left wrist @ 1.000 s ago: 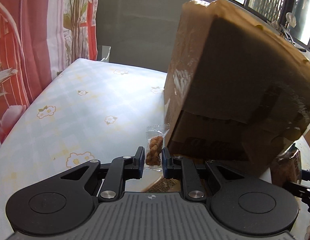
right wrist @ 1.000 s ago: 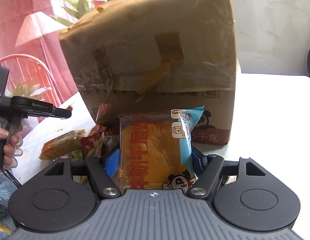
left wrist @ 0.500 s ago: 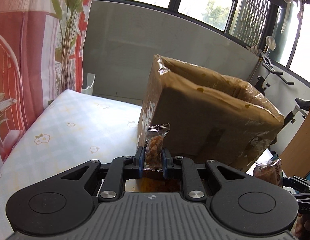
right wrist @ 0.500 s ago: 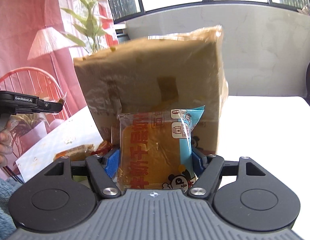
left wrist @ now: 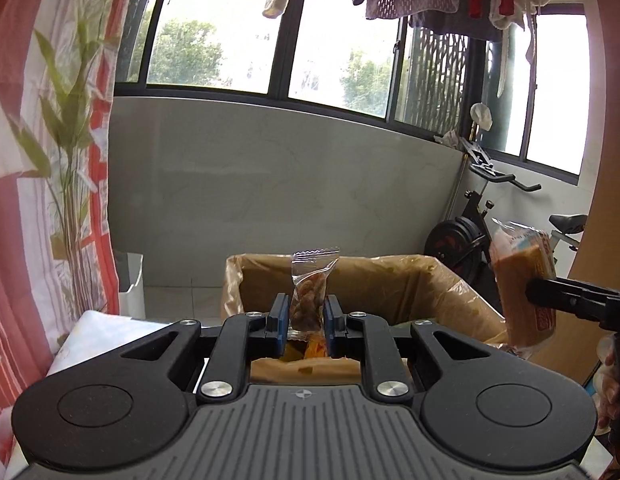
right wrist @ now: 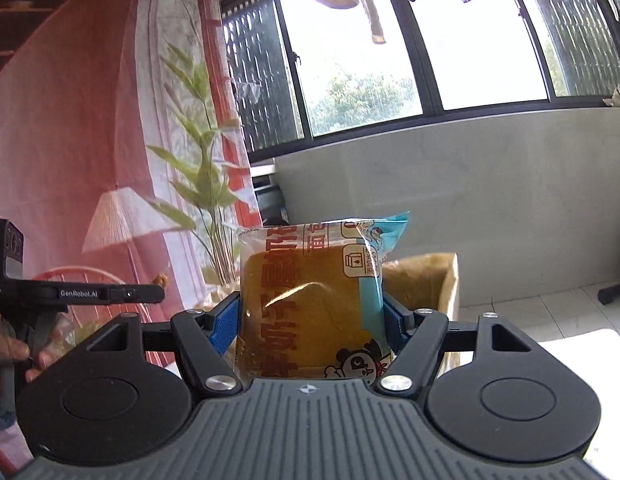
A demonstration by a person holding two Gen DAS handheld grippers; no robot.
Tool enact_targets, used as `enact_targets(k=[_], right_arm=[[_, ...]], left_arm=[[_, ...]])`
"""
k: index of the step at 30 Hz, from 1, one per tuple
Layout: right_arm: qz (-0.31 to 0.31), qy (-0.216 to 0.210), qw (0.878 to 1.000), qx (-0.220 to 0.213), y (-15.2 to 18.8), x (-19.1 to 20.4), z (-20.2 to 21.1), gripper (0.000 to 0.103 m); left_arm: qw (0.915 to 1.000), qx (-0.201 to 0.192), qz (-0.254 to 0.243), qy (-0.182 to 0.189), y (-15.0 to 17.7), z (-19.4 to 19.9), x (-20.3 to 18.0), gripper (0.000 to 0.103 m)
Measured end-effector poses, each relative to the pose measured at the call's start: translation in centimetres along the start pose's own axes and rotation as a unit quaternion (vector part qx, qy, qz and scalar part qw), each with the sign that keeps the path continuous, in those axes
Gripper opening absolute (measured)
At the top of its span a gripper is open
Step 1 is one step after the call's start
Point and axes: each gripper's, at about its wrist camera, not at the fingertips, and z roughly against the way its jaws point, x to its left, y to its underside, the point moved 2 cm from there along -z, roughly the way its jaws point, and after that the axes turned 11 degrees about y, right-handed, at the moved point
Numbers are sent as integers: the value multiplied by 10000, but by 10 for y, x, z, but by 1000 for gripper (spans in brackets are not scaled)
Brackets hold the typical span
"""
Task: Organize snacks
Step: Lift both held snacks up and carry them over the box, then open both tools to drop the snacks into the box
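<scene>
Fingers (left wrist: 279,312) round twist pkt (left wrist: 309,304) & cake (right wrist: 310,304)

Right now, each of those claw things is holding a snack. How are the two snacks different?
The twist snack is small and narrow, in a clear wrapper; the cake pack is wide and flat, printed with red lettering, a blue edge and a cartoon. The left gripper pinches the twist nearly shut; the right gripper stands wide around the cake. Both are sealed, held upright, near the open box.

Both wrist views look nearly level over their claws, sharing the cardboard box (left wrist: 350,280) and the window wall (right wrist: 470,200)
</scene>
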Motion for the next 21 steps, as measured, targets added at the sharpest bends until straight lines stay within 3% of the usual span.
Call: enact_targets(k=[3,9,14,16,17,21], right_arm=[[185,63,9998,-38,-14,7,-33,72],[205,310,9982,464,-6,14,-105,72],[159,271,9952,922,8,23,-135,72],[243,397,9939,998,12,25,-138,73],[233,411,9941,975,13,25,-136,76],[140,320,9964,778,11,21,-121,86]], left_arm=[[9999,61,45,96,-11,-26,0,19],[9992,312,243,-7,-15,-76,15,19],[9987,431,245,-67,-12,-92,24,21],[9983,482,290,-168,-10,-96,27,46],[9981,453,317,-263,-10,-94,27,52],[9980,458,356,-232,-5,-83,29,55]])
